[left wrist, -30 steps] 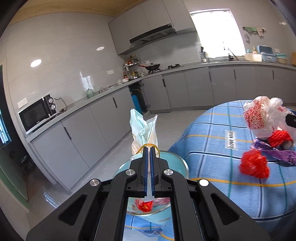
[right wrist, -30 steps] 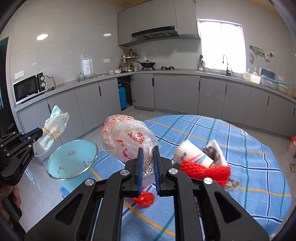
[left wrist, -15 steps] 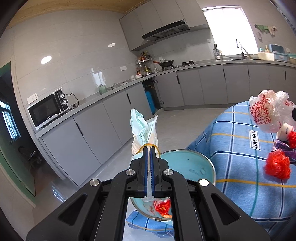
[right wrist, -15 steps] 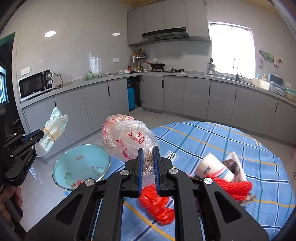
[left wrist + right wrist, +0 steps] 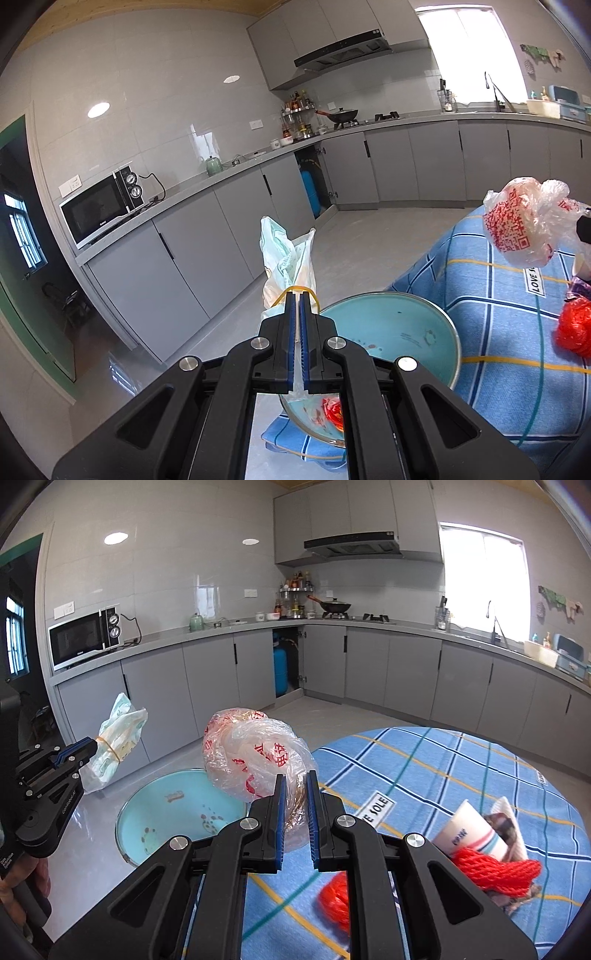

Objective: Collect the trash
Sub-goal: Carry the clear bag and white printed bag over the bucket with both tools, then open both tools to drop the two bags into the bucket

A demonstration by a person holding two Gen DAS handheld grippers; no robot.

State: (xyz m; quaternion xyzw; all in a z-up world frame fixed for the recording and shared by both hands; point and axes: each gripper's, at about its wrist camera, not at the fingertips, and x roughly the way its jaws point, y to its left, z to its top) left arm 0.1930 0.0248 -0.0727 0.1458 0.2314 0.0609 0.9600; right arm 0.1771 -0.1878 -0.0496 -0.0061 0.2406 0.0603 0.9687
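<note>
Pale green and white plastic, a crumpled bag bound by a yellow rubber band, sticks up from the left gripper, whose blue-padded jaws are clamped tight on it. Just beyond and below sits a light blue bin, round, with dark specks and a red scrap inside. To the right, the edge of a table under a blue checked cloth; above it hangs a clear bag with red print, and a red net ball lies on the cloth. Right wrist view: the right gripper pinches the clear bag with red print, jaws closed on its lower folds, bag held above the table edge beside the bin. Left gripper at far left, gripping its bag over the floor. On the cloth: paper cup on its side, red netting, another red clump partly behind the jaws.
</note>
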